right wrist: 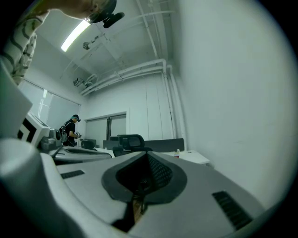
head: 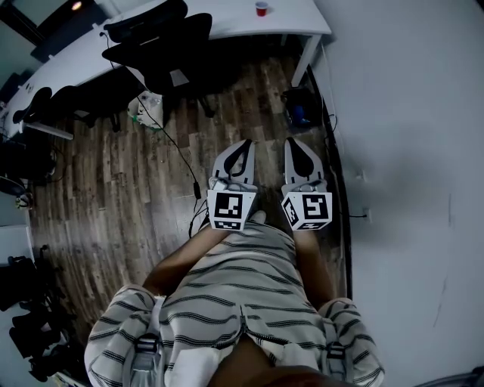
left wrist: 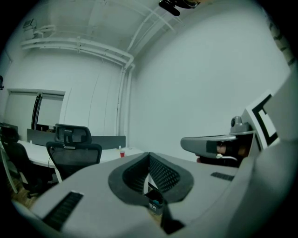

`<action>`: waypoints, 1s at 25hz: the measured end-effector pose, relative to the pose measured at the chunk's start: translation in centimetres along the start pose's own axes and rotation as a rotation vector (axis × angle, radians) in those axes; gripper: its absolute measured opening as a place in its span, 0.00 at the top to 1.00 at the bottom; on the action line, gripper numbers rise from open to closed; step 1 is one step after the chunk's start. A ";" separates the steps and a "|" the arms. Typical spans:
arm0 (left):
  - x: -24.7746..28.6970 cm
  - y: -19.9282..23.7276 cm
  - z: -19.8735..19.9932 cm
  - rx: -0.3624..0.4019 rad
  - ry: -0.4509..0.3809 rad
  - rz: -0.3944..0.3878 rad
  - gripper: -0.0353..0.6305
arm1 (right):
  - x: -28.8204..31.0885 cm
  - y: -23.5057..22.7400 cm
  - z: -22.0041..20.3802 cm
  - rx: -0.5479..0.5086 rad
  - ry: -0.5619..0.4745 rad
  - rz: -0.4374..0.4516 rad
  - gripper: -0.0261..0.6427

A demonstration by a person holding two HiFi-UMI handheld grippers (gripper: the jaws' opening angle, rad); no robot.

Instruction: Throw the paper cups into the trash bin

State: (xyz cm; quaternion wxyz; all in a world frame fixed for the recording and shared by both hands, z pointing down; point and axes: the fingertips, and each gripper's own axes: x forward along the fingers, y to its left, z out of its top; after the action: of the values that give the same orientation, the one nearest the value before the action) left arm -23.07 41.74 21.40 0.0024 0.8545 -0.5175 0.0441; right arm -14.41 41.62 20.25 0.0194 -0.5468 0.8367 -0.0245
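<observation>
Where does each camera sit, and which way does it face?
Head view: on the person's head, facing steeply down at the floor; shows striped shirt, left gripper, right gripper.
Left gripper view: on that gripper, level toward a chair; shows its shut jaws.
Right gripper view: on that gripper, level toward the desk; shows its shut jaws, a sleeve.
Shared: head and left gripper views show the red cup.

Floor (head: 113,196): wood-look planks, brown, grain visible, low sheen.
Desk (head: 227,19): white top, smooth, flat finish.
Wall (head: 408,113): plain white, matt, looks painted.
Left gripper (head: 245,143) and right gripper (head: 292,141): grey shells, smooth matt plastic. The inner pads (left wrist: 164,175) are black, with a fine ribbed or dimpled texture.
Office chair (left wrist: 73,155): black, mesh-like back.
Shirt (head: 242,295): striped cloth, soft folds.
Red cup (head: 262,8): too small to tell the material.
</observation>
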 end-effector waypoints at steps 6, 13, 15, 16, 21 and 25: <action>1.0 -0.7 -0.8 0.004 0.028 0.027 0.91 | 0.0 -1.7 -1.2 0.022 0.011 0.026 0.93; 2.8 -0.9 -1.5 0.006 0.043 0.028 0.91 | 1.3 -3.5 -1.6 0.029 0.012 0.024 0.93; 3.6 -0.6 -1.7 0.005 0.046 0.033 0.91 | 2.0 -3.7 -1.9 0.033 0.019 0.036 0.93; 4.1 -0.5 -1.7 0.005 0.045 0.034 0.91 | 2.5 -3.9 -2.0 0.037 0.019 0.042 0.93; 7.1 1.1 -2.1 -0.010 0.040 0.037 0.91 | 5.5 -5.0 -2.1 0.010 0.023 0.043 0.93; 9.9 2.9 -2.4 -0.026 0.046 0.041 0.91 | 8.5 -6.0 -2.4 0.008 0.032 0.045 0.94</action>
State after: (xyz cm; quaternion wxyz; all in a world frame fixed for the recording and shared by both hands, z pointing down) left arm -21.21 31.79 24.46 0.0244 0.8424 -0.5353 0.0570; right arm -12.50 31.50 22.94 0.0089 -0.5272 0.8489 -0.0359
